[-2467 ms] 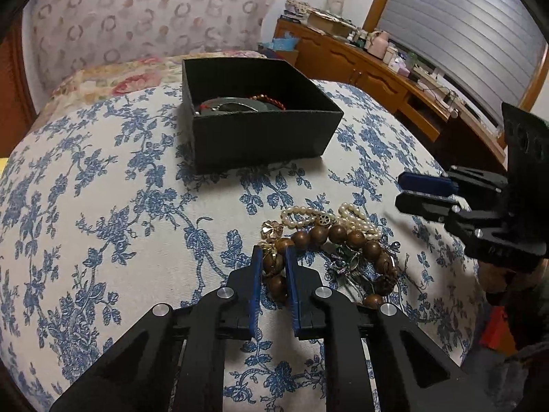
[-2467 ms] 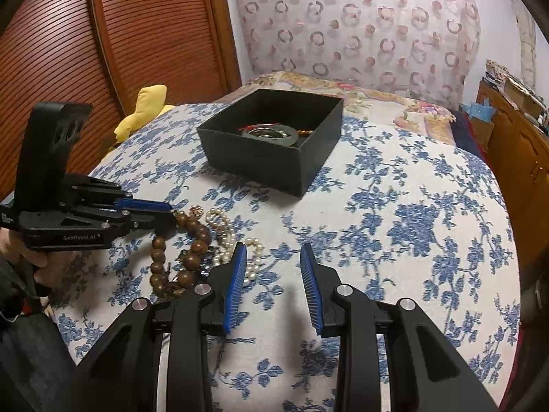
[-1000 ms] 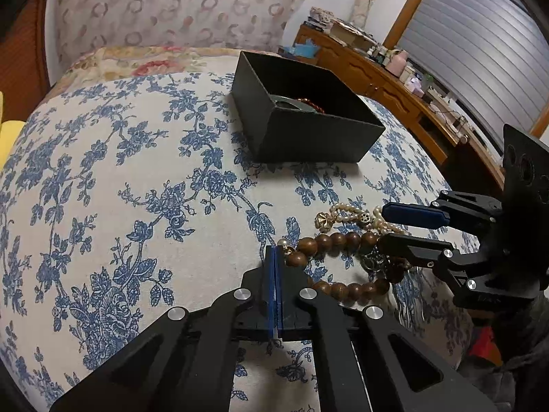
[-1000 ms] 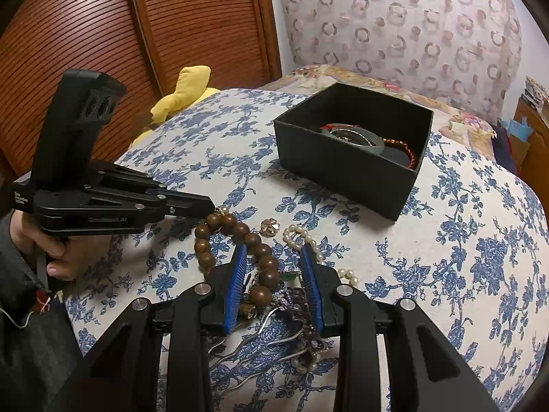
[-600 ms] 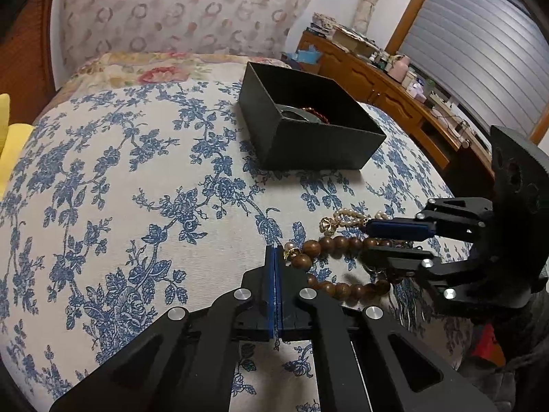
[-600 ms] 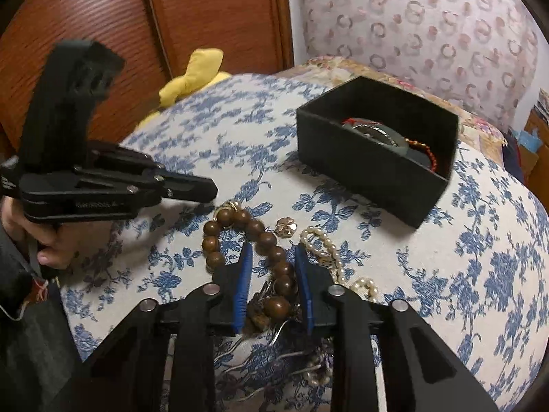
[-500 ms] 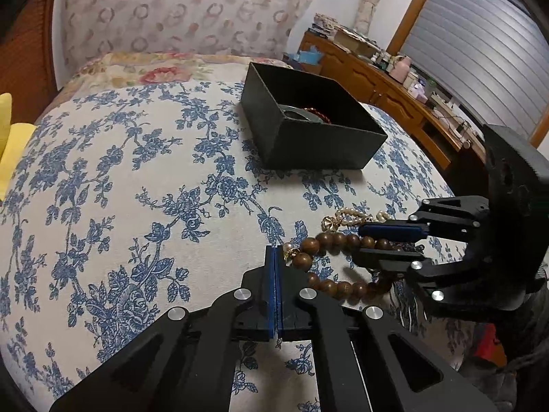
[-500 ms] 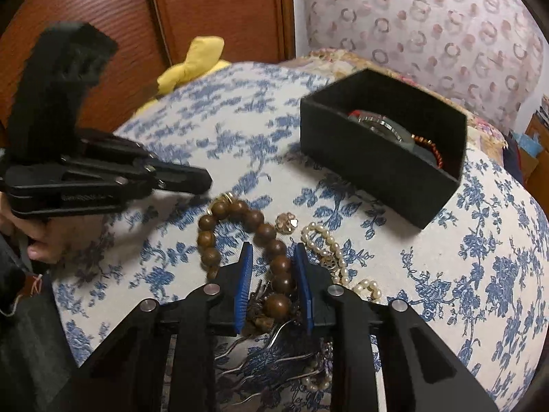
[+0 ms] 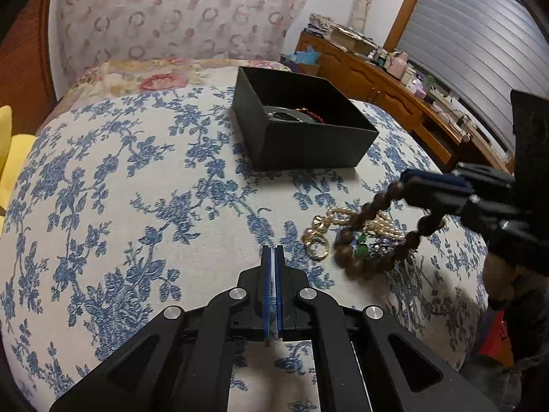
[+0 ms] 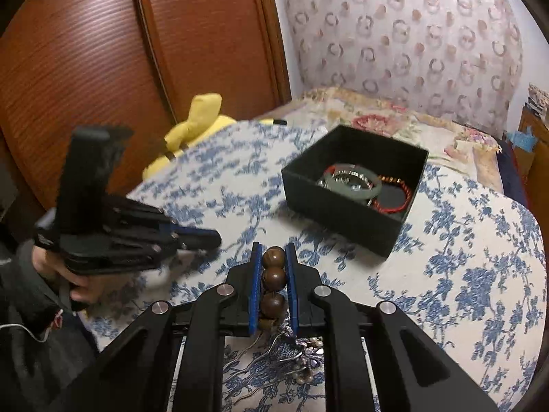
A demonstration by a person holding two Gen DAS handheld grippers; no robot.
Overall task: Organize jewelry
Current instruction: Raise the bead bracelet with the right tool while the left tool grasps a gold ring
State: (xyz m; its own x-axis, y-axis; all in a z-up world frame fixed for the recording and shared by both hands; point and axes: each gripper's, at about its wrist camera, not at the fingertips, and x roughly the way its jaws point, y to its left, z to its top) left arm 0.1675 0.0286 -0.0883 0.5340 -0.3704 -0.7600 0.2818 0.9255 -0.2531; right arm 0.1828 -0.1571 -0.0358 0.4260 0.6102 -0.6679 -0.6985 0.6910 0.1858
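My right gripper [image 10: 273,250] is shut on a brown wooden bead bracelet [image 10: 273,276] and holds it lifted; in the left wrist view the bracelet [image 9: 357,240] hangs from the right gripper [image 9: 408,180] above the jewelry pile. A pearl strand [image 9: 343,213], a gold ring [image 9: 316,250] and a gold charm lie on the blue-flowered bedspread. My left gripper [image 9: 272,252] is shut and empty, left of the pile; it also shows in the right wrist view [image 10: 206,237]. The black open box [image 9: 305,137] holds a green bangle [image 10: 353,185] and a red bead bracelet [image 10: 398,202].
A yellow plush toy [image 10: 195,120] lies at the bed's left edge by wooden wardrobe doors [image 10: 103,51]. A patterned headboard [image 9: 171,17] is behind the box. A cluttered wooden dresser [image 9: 394,79] stands to the right of the bed.
My right gripper closed on the wooden bead bracelet and lifted it off the pile toward the box. My left gripper stayed shut and drew back to the left.
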